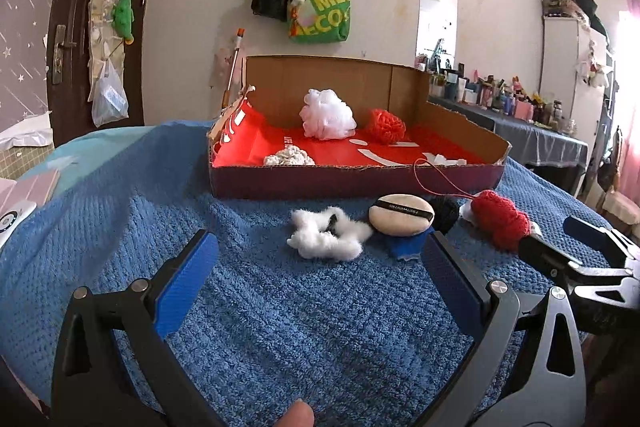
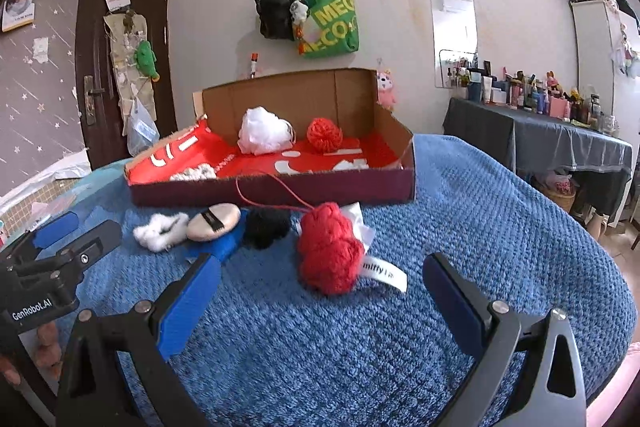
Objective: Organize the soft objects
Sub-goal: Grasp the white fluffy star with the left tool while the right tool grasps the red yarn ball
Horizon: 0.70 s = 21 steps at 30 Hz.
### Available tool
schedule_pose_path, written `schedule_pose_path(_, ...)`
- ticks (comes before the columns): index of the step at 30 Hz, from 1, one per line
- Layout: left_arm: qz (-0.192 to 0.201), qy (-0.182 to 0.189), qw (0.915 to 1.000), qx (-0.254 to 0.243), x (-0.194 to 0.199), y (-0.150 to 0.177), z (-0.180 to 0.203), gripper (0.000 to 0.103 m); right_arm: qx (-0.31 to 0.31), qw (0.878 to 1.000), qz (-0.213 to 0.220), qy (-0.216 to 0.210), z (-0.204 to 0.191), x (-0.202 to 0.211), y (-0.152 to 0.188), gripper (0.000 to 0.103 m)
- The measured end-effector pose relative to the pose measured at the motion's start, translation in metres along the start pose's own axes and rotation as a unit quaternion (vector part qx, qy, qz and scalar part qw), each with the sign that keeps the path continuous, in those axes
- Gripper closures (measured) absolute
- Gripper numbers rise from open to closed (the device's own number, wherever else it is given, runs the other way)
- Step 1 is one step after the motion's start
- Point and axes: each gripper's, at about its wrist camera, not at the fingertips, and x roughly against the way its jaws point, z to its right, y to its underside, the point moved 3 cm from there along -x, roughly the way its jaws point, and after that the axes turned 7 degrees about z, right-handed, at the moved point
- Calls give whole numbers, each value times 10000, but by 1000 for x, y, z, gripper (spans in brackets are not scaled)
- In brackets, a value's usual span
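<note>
A shallow cardboard box point(image 1: 352, 179) point(image 2: 272, 193) with a red lining stands on the blue towel. Inside lie a white mesh puff point(image 1: 327, 114) point(image 2: 263, 131), a red puff point(image 1: 386, 126) point(image 2: 324, 134) and a cream knitted piece point(image 1: 289, 157) point(image 2: 194, 172). In front of it lie a white fluffy scrunchie point(image 1: 326, 237) point(image 2: 160, 230), a beige powder puff point(image 1: 401, 214) point(image 2: 213, 221), a black pom-pom point(image 1: 446, 213) point(image 2: 266, 227), a blue cloth point(image 1: 406, 246) point(image 2: 218, 247) and a red knitted item point(image 1: 500, 219) point(image 2: 328, 247) with a white label. My left gripper point(image 1: 320, 259) is open before the scrunchie. My right gripper point(image 2: 322, 281) is open around the red knitted item.
The blue towel point(image 1: 280, 327) point(image 2: 500, 227) covers a raised surface that drops away at the right. A dark-clothed table point(image 2: 540, 139) with several bottles stands at the right. Bags point(image 1: 320, 7) hang on the far wall, and a brown door point(image 2: 120, 67) is at the left.
</note>
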Motion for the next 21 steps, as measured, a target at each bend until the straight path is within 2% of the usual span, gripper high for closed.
schedule_pose_path(9,-36,24,9999,-90,0,-3,2,0,-35,9999,-154,-24,0,-6,10,0)
schedule_pose_path(21,-249,-12,9996,-154,-13,-18,-9,0,-65,9997,-238,-85,1,-13,3,0)
